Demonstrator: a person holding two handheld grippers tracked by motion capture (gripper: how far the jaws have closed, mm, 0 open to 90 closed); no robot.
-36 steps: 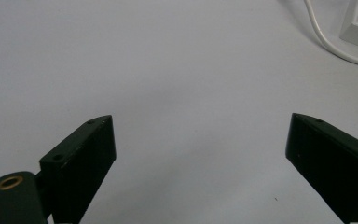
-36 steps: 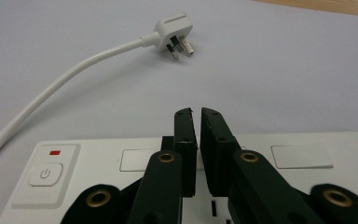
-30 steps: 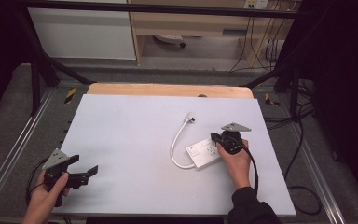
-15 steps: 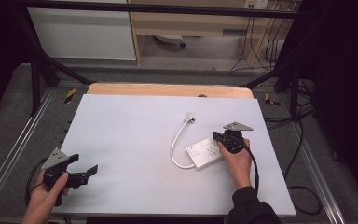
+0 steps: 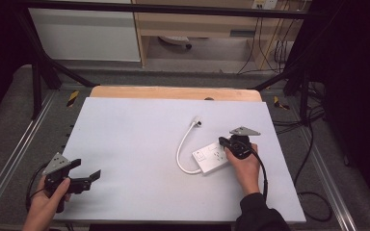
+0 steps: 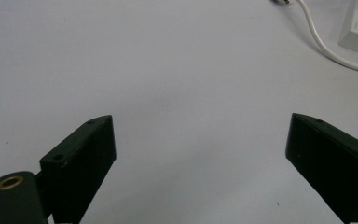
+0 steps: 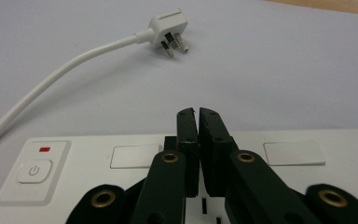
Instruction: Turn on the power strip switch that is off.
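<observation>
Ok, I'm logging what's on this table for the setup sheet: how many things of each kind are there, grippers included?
Power strips, white, with cable and plug: 1, the power strip under the right gripper.
Hand-held grippers, black: 2, the right gripper and the left gripper, whose jaws are wide apart.
Total: 3.
</observation>
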